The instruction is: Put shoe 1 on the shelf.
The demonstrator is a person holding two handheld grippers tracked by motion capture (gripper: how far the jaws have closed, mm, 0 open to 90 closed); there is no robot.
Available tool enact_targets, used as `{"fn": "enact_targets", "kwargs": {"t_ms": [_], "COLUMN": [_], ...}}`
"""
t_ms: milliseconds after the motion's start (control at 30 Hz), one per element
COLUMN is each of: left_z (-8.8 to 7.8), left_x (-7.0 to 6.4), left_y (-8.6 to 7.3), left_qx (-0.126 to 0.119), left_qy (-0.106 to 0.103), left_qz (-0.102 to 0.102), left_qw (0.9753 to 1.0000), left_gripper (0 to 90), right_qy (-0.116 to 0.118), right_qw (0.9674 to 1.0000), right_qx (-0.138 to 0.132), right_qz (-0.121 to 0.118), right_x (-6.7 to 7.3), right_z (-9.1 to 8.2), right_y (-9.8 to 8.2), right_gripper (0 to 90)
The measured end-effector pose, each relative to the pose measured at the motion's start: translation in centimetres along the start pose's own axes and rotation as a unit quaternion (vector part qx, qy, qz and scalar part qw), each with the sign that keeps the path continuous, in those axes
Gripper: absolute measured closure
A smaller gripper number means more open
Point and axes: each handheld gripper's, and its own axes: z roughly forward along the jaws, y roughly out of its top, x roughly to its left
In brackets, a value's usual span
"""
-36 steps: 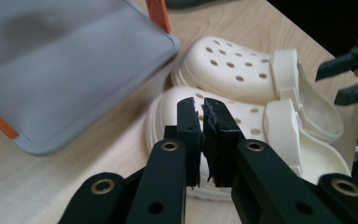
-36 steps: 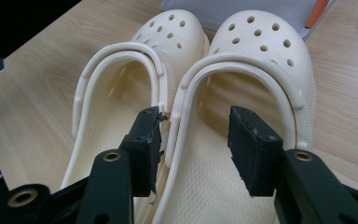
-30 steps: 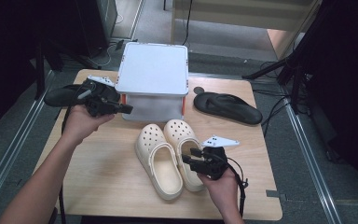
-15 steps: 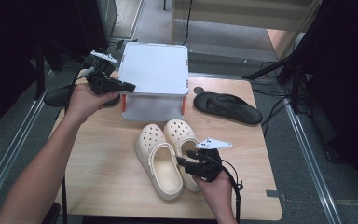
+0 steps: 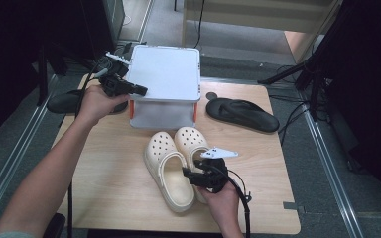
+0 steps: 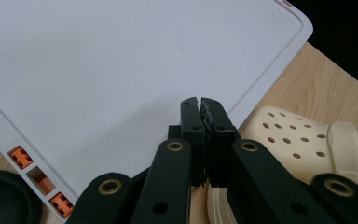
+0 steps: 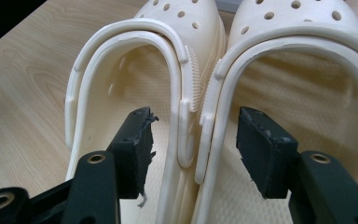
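A pair of cream clogs lies side by side mid-table, the left clog point(image 5: 164, 171) beside the right clog point(image 5: 191, 141). My right gripper point(image 5: 186, 174) sits at their heels. Its jaws have just been opening and now stand open point(image 7: 193, 135) astride the two touching inner walls, one jaw inside the left clog point(image 7: 116, 93), the other inside the right clog point(image 7: 303, 84); the pads do not press on them. My left gripper point(image 5: 140, 90) hovers at the left edge of a white box lid point(image 5: 166, 74), shut on nothing point(image 6: 200, 105) above the lid point(image 6: 121, 60).
One black flip-flop point(image 5: 243, 114) lies right of the box, another point(image 5: 62, 101) left of it, partly behind my left hand. The box has orange latches point(image 6: 21, 157). Bare wooden tabletop point(image 5: 104, 168) stretches in front left. Dark stands and cables surround the table.
My left gripper has moved away from the left flip-flop, up and toward the box lid. The right gripper's jaws have spread wider around the clogs' inner walls.
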Motion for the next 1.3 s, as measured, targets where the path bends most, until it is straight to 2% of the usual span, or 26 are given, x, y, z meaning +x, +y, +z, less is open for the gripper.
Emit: {"fn": "enact_targets", "kwargs": {"t_ms": [467,633,733,1000,1200,1300], "left_z": [0.1,0.0,0.1,0.1,0.1,0.1], "left_x": [0.1,0.1,0.1,0.0,-0.2,-0.2], "left_y": [0.0,-0.1,0.0,0.0,0.0,0.0], "left_qx": [-0.003,-0.002,-0.002,-0.001,0.002,0.002], "left_qy": [0.003,0.003,0.003,0.008,0.01,0.011], "left_qz": [-0.002,-0.001,0.0,0.003,0.005,0.005], "left_qw": [1.0,1.0,1.0,1.0,0.9999,0.9999], "left_gripper": [89.6,89.7,89.7,89.8,90.0,90.0], "right_qy": [-0.015,-0.026,-0.04,-0.044,-0.048,-0.036], "right_qw": [0.9999,0.9996,0.9992,0.9986,0.9983,0.9988], "right_qx": [0.003,0.004,0.005,0.007,0.012,0.008], "right_qz": [0.004,0.006,0.004,0.028,0.032,0.033], "right_x": [0.2,0.4,0.5,0.3,0.3,0.3], "right_z": [1.9,2.8,3.2,2.9,2.7,2.5], "right_y": [0.4,0.7,0.8,1.0,1.6,2.1], "right_gripper": [47.6,52.0,59.3,65.7,66.8,66.8]}}
